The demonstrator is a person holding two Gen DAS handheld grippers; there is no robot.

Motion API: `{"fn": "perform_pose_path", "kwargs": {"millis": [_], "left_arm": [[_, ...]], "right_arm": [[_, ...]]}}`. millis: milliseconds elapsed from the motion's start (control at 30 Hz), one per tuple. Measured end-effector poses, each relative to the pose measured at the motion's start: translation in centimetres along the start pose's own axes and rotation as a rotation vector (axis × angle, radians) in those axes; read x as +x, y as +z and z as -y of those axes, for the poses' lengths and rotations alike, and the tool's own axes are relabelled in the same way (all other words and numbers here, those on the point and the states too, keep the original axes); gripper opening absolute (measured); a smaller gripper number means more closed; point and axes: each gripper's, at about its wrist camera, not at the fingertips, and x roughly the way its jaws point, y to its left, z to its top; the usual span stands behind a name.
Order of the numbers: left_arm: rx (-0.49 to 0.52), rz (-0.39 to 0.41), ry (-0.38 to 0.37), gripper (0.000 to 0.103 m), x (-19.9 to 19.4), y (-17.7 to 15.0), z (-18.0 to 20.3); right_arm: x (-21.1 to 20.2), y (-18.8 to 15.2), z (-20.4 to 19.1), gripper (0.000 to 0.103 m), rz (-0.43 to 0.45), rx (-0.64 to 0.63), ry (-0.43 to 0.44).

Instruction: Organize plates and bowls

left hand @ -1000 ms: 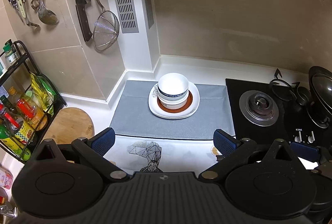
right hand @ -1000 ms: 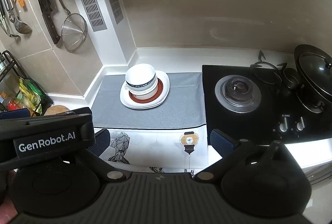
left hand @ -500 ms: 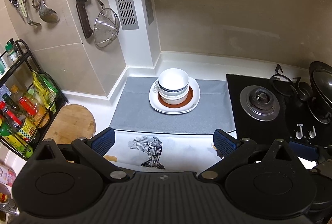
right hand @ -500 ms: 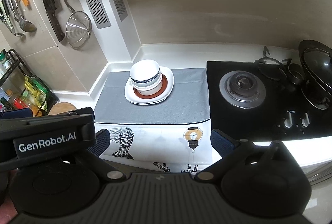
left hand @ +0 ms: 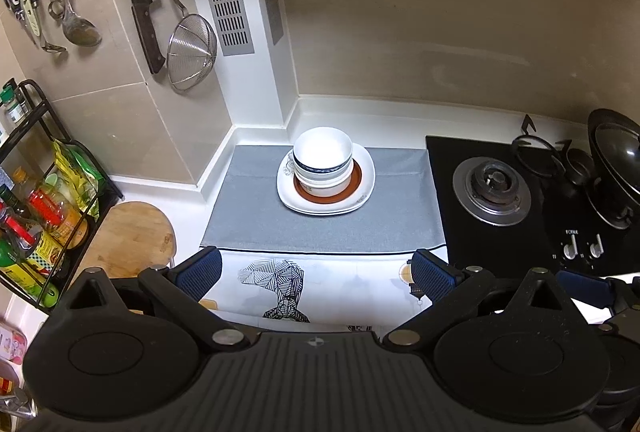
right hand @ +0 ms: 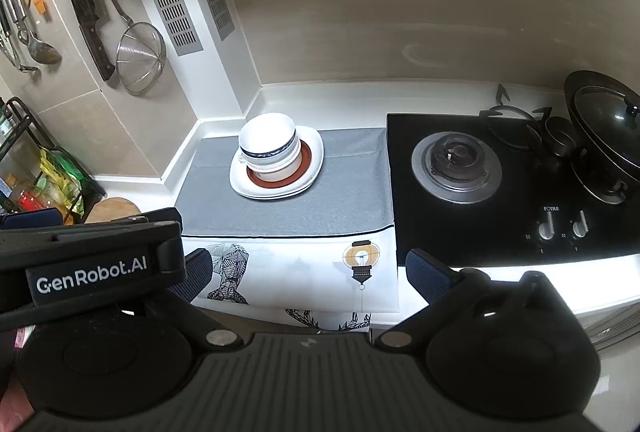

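On a grey mat (left hand: 320,220) at the back of a white kitchen table (left hand: 360,114) sits a stack of white bowls (left hand: 323,157), the top one banded in dark blue, nested on a brown-rimmed plate (left hand: 354,181) atop wider white plates (left hand: 366,168). Both grippers hover near the front edge, well apart from the stack. The left gripper (left hand: 316,270) has its blue-padded fingers spread wide, holding nothing; the right gripper (right hand: 308,274) is likewise spread and empty. A black gas stove (right hand: 512,192) lies just right of the mat, and a strainer (left hand: 192,50) hangs on the wall.
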Motion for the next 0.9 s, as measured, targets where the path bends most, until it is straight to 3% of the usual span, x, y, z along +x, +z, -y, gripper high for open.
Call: {"fn": "perform_pose_path", "kwargs": {"millis": [900], "left_arm": [[0.022,-0.008,-0.034,0.101,1.8,0.3,-1.7]], "right_arm": [[1.7,0.5,-1.5,0.103,-0.007,0.014,-0.030]]}}
